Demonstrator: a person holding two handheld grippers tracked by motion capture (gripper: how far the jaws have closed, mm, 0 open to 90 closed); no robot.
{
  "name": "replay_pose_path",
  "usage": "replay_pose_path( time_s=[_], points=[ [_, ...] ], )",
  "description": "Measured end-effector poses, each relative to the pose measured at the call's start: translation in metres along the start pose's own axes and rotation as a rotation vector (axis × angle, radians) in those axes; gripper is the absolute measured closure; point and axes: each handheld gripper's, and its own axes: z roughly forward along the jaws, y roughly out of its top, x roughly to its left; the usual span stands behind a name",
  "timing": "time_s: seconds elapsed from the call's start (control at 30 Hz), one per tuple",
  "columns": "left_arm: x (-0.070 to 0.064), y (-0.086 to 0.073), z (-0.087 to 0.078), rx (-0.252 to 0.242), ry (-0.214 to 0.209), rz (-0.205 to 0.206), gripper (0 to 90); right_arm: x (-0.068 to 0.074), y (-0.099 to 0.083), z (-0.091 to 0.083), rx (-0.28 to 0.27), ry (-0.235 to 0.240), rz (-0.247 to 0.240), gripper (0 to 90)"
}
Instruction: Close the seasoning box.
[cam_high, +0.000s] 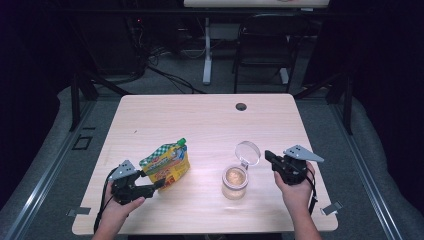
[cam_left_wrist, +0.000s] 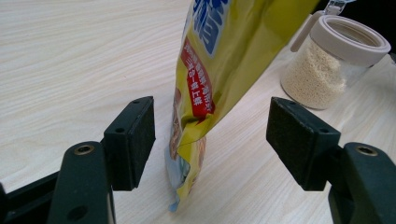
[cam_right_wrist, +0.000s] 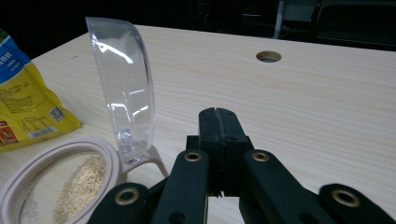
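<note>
The table (cam_high: 200, 120) carries a yellow spouted pouch (cam_high: 166, 164) at left-centre and, well apart at right-centre, a jar (cam_high: 234, 182) with its clear lid (cam_high: 248, 152) hinged upright. The pouch is judged light, soft and slippery-filmed; its flat bottom corner (cam_left_wrist: 187, 177) offers the best hold. The left gripper (cam_left_wrist: 210, 140) is spread wide, its 2 jaws bracketing that corner without contact. The right gripper (cam_right_wrist: 218, 126) is fully closed and empty beside the jar.
</note>
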Motion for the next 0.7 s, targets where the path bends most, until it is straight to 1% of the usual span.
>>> replay_pose_path(
  time_s=[0.1,0.2,0.43,0.7],
  points=[
    [0.000,0.000,0.000,-0.002,-0.001,0.001,33.4,0.002,0.001,-0.001,-0.009,0.005,-0.002,90.0],
    [-0.001,0.000,0.001,-0.006,-0.004,0.001,33.6,0.005,0.002,-0.001,-0.006,0.008,-0.011,90.0],
    [0.000,-0.001,0.001,0.003,-0.007,0.003,33.6,0.008,0.004,0.000,-0.001,0.018,-0.022,90.0],
    [0.000,0.000,-0.001,-0.005,-0.007,0.001,33.6,0.012,0.004,0.000,0.000,0.025,-0.031,90.0]
  ],
)
